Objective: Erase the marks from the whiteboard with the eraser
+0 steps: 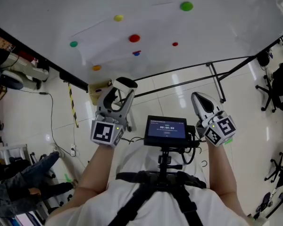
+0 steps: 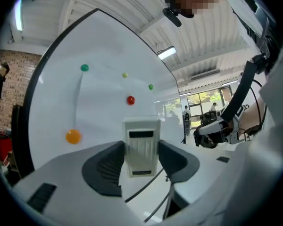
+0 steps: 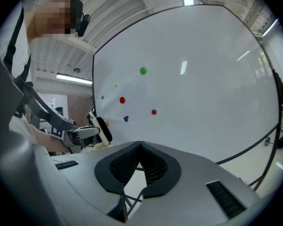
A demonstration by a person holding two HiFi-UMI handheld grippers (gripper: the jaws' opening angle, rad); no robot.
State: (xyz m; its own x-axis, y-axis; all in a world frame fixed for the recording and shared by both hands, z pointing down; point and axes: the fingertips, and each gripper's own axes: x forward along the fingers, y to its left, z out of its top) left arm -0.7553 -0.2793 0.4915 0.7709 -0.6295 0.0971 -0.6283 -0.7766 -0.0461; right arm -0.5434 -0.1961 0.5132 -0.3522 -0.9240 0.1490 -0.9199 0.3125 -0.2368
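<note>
The left tool (image 1: 118, 90) is clamped on the eraser (image 2: 141, 147), one pad on each long side. The eraser stands upright between the jaws, its top end poking out past the tips. In the right gripper view its dark face shows on the side turned to the whiteboard (image 1: 217, 27). It is held up in front of the board's lower edge, near the orange dot (image 1: 96, 68), and I cannot tell whether it touches the surface.

The right tool (image 3: 140, 147) has its jaws together with nothing between them. It points at the board from the right, apart from it.

The board is large and white, on a black stand (image 1: 218, 81) over a tiled floor. Coloured dots are spread over it: a green dot (image 1: 187, 6) highest in the head view, then a yellow dot (image 1: 118, 18), a red dot (image 1: 134, 38), a small red dot (image 1: 175, 44), a blue dot (image 1: 136, 53) just under the red one, and a teal dot (image 1: 73, 44) at the left. Faint thin lines show near the teal and yellow dots.

A small screen (image 1: 167, 128) sits on a chest mount between the two tools.
</note>
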